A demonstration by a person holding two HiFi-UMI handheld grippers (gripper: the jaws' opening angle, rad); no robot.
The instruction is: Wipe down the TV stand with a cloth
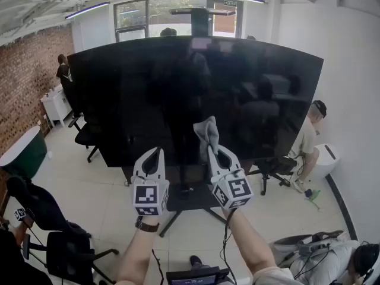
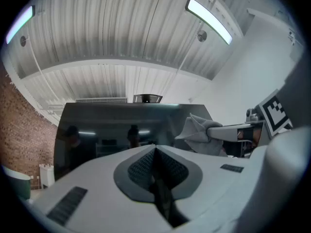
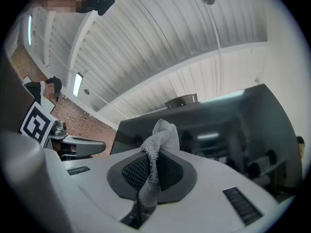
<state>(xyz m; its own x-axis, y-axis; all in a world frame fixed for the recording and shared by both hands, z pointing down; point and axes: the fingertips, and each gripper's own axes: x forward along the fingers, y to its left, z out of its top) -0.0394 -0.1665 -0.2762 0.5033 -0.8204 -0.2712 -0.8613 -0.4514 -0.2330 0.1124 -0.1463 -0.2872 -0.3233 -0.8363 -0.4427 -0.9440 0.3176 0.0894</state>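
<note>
Right hand-held gripper point(image 1: 212, 153) clamped on the grey cloth point(image 1: 206, 133), which rises at its 12 o'clock before the television screen point(image 1: 119, 100). Left hand-held gripper point(image 1: 155, 153) closed, empty. TV stand point(image 1: 189, 200) at the screen's 6 o'clock.

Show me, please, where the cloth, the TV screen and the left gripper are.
cloth point(image 1: 206, 133): head view, middle of the bunched grey fabric.
TV screen point(image 1: 136, 94): head view, dark glass left of centre.
left gripper point(image 1: 154, 152): head view, between its closed fingertips.

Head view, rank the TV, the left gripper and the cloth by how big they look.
1. TV
2. left gripper, though nearness to the camera enlarges it
3. cloth
</note>
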